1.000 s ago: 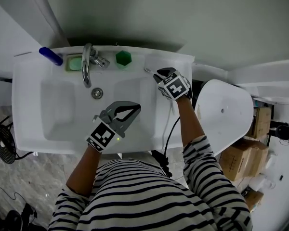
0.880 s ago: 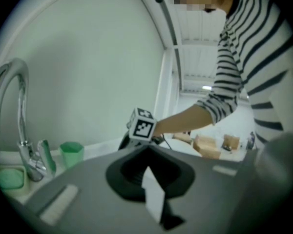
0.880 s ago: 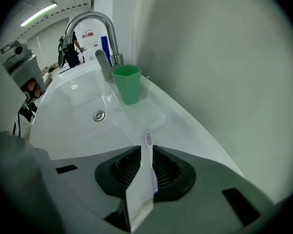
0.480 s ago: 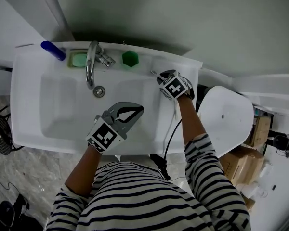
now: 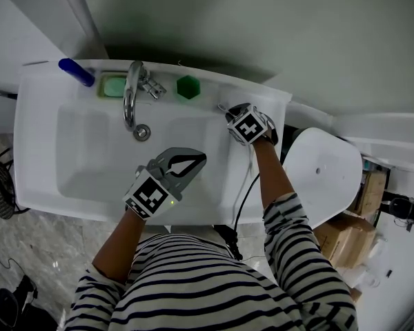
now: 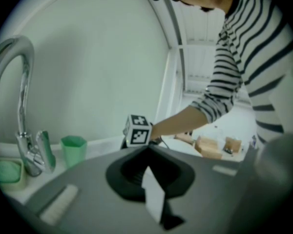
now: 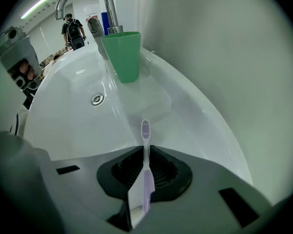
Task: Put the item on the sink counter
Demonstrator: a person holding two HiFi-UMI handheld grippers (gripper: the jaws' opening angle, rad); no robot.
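Near edge, head view: the left gripper sits over the front part of the sink, at 5 o'clock from the drain. Its jaws are closed tip to tip with nothing between them.

The right gripper is at 1 o'clock from the left one, over the counter strip right of the basin. Its jaws are closing on a purple-and-white toothbrush, pads pressed on the handle. The brush head points forward over the white counter; contact with the counter cannot be resolved.

Farther back, a green cup stands upright on the rear ledge, at 11 o'clock from the right gripper. The faucet is at 9 o'clock of the cup, with a green soap dish just beyond it.
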